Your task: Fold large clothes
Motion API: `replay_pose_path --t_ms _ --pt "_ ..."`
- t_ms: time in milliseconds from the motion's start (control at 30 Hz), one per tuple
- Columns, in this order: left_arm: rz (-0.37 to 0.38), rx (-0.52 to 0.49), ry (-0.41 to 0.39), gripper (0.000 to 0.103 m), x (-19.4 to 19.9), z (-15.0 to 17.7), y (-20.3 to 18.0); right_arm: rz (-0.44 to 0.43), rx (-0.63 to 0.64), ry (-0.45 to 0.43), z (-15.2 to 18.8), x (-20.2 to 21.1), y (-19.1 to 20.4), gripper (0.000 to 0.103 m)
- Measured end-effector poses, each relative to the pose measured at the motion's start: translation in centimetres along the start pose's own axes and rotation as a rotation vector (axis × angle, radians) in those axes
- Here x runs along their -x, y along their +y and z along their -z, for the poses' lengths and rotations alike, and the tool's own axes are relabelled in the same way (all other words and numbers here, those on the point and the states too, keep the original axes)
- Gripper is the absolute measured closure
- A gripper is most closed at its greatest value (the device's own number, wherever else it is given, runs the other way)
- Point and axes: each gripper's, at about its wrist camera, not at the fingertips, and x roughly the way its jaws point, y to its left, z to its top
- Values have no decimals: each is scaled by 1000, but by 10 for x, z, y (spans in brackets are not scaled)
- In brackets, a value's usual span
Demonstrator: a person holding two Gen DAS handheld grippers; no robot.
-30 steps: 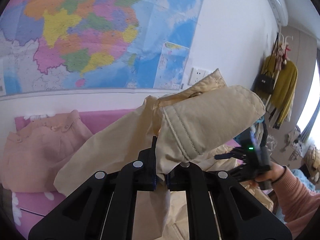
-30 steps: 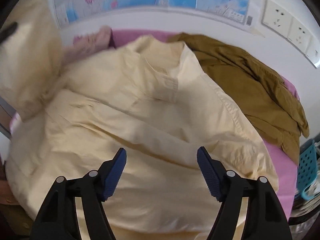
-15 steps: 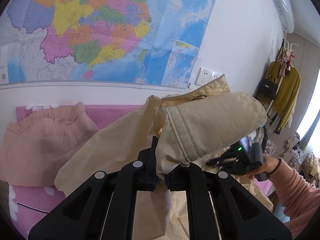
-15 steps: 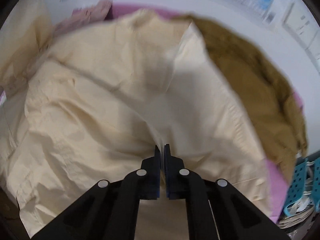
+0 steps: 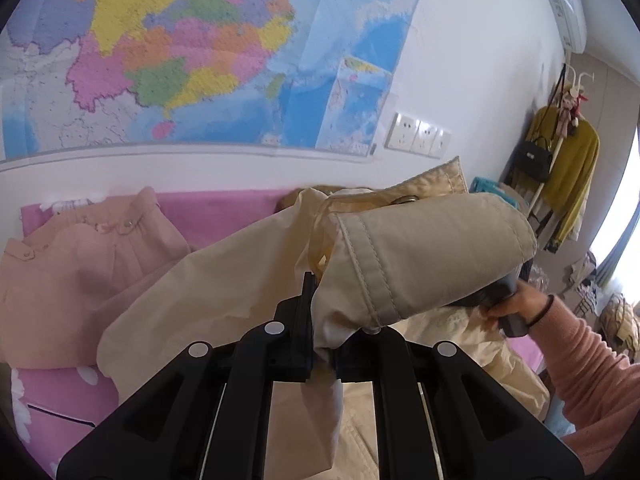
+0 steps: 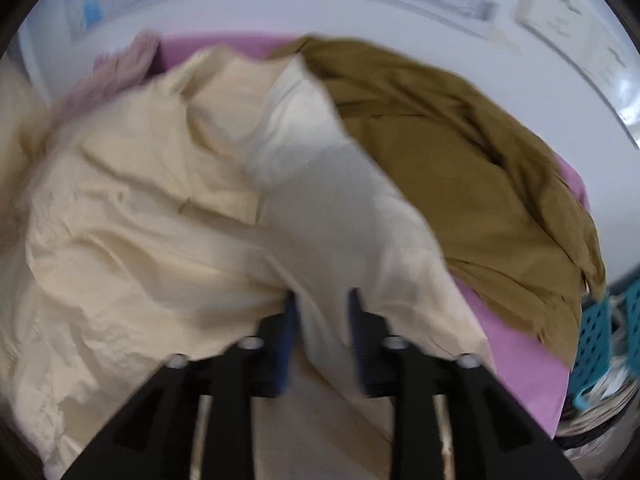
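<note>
A large cream jacket (image 6: 152, 216) lies crumpled on the pink bed (image 6: 516, 344). My left gripper (image 5: 322, 344) is shut on its beige sleeve cuff (image 5: 424, 248) and holds it up in the air above the bed. My right gripper (image 6: 322, 320) has its jaws a little apart with a fold of the cream jacket between them, lifted off the bed; the view is blurred. In the left wrist view the hand with the right gripper (image 5: 508, 300) shows partly hidden behind the cuff.
An olive-brown garment (image 6: 460, 152) lies on the bed at the right. A pink garment (image 5: 80, 276) lies at the left. A teal basket (image 6: 604, 344) stands beside the bed. A map (image 5: 180, 52) covers the wall; clothes hang on a rack (image 5: 560, 168).
My right gripper closed on the jacket, then its jaws parted slightly and it lifted a fold. My left gripper kept the cuff and tilted upward a little.
</note>
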Motion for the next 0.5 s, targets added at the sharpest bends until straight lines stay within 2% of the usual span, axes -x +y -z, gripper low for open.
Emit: replay_pose_path --t_ms 33,100,167,233,300,333,367,433,500 --pt "7 -5 15 95 -5 2 -2 -17 -35 -29 4 14 -6 61" --pt "2 -13 35 95 -12 3 -5 -87 -59 -80 11 39 -10 60" --pt "14 -15 51 95 -20 4 -8 -119 6 -109 20 59 3 60" --pt "11 -17 62 95 -25 4 -11 -140 55 -61 27 55 18 60" --pt "9 -22 76 95 -32 5 -15 -93 77 11 32 34 27 60" --pt "4 -23 89 95 -37 5 -17 -67 66 54 35 20 26 60" --pt "4 -26 98 95 -40 5 -20 -83 16 101 39 6 18 60" --pt "-21 -51 113 95 -49 7 -29 -143 -80 87 35 5 7 58" --pt "-12 -70 143 95 -59 11 -37 -290 -166 1 35 28 1 47"
